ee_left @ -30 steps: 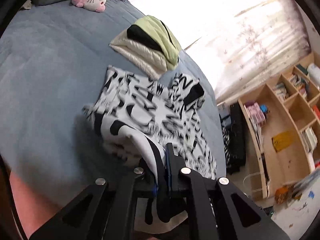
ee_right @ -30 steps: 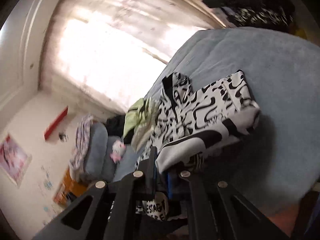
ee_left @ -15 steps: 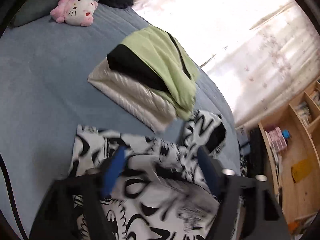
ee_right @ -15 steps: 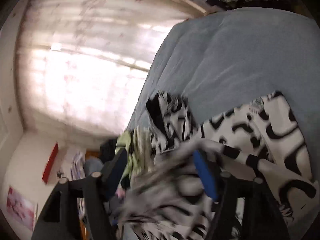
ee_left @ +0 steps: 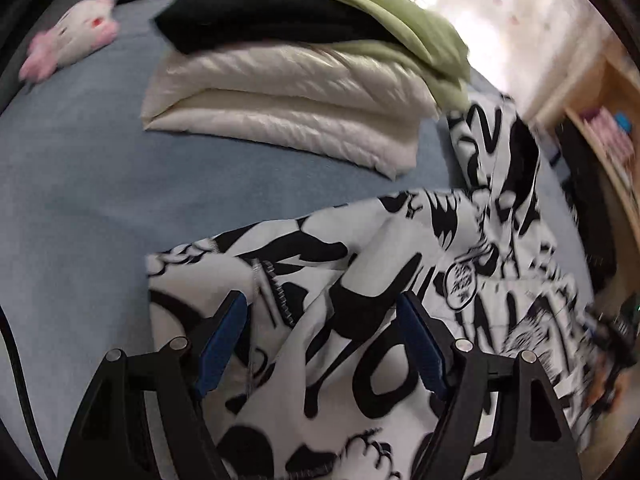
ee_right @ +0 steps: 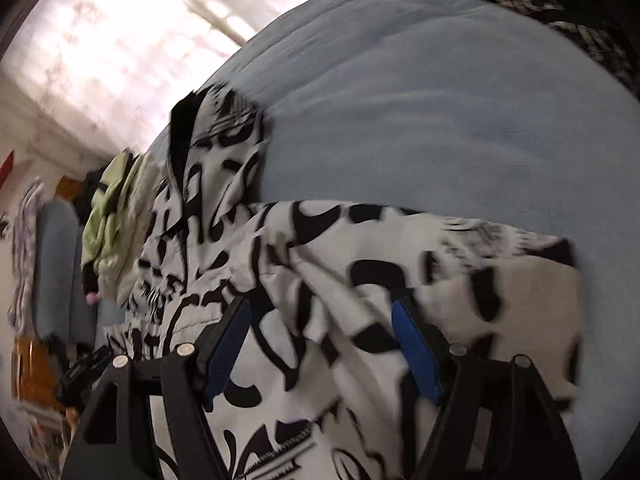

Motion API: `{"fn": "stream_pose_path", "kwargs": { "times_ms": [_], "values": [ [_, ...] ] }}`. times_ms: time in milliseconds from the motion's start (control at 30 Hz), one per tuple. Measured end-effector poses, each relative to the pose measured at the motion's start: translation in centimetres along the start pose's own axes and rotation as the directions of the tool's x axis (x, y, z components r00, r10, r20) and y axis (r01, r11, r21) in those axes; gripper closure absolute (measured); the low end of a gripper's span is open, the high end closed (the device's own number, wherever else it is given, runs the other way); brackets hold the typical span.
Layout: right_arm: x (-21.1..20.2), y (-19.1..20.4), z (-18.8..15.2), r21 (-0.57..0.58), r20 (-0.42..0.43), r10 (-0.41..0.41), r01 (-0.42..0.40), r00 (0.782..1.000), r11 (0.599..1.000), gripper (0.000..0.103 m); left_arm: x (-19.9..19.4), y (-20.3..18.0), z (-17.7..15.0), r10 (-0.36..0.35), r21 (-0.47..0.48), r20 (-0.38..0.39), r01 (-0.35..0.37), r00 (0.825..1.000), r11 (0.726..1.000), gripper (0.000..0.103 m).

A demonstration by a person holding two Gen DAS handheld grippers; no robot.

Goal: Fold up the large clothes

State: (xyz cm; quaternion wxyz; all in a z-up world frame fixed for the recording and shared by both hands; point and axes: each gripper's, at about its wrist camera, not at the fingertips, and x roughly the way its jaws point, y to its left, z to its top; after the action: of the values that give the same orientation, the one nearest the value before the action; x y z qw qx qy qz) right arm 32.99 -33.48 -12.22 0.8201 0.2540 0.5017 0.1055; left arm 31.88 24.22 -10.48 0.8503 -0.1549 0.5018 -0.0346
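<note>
Both grippers' jaws apart—left gripper (ee_left: 322, 316), right gripper (ee_right: 320, 320)—over jacket (ee_left: 400, 280) (black-and-white).

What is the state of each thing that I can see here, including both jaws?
Left gripper: jaws open, holding nothing.
Right gripper: jaws open, holding nothing.
Black-and-white jacket: lying on the bed, partly folded, rumpled.
Stack of clothes: folded, piled.
Plush toy: lying on the bed.

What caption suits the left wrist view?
Open left gripper over patterned jacket on bed, beside folded stack.
</note>
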Motion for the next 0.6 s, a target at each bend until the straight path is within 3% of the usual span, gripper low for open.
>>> {"fn": "stream_pose_path", "kwargs": {
  "times_ms": [100, 167, 233, 300, 400, 600],
  "values": [
    [1.8, 1.4, 0.1, -0.085, -0.040, -0.003, 0.000, 0.999, 0.996, 0.028, 1.4, -1.5, -0.2, 0.021, 0.101, -0.025, -0.019, 0.999, 0.995, 0.028],
    [2.9, 2.0, 0.0, -0.136, -0.058, -0.038, 0.030, 0.998, 0.990, 0.028, 2.3, -2.5, -0.5, 0.050, 0.165, -0.027, -0.045, 0.998, 0.985, 0.035],
    [3.6, 2.5, -0.3, -0.178, -0.047, -0.071, 0.062, 0.996, 0.982, 0.033, 2.5, -3.3, -0.7, 0.045, 0.211, -0.017, -0.040, 0.999, 0.977, 0.067],
    [4.0, 3.4, -0.8, -0.229, -0.014, -0.115, 0.109, 0.993, 0.967, 0.071, 2.3, -4.1, -0.9, 0.094, 0.231, 0.019, -0.095, 0.995, 0.968, 0.074],
    [3.2, 3.7, -1.5, -0.242, 0.047, -0.135, 0.143, 0.990, 0.960, 0.094, 1.3, -5.0, -1.4, 0.142, 0.259, 0.079, -0.158, 0.987, 0.953, 0.088],
    [-3.3, 3.5, -2.7, -0.144, 0.293, -0.106, 0.153, 0.950, 0.978, 0.096, -3.0, -6.5, 0.1, 0.116, 0.231, 0.192, -0.160, 0.975, 0.960, 0.093]
  ]
}}
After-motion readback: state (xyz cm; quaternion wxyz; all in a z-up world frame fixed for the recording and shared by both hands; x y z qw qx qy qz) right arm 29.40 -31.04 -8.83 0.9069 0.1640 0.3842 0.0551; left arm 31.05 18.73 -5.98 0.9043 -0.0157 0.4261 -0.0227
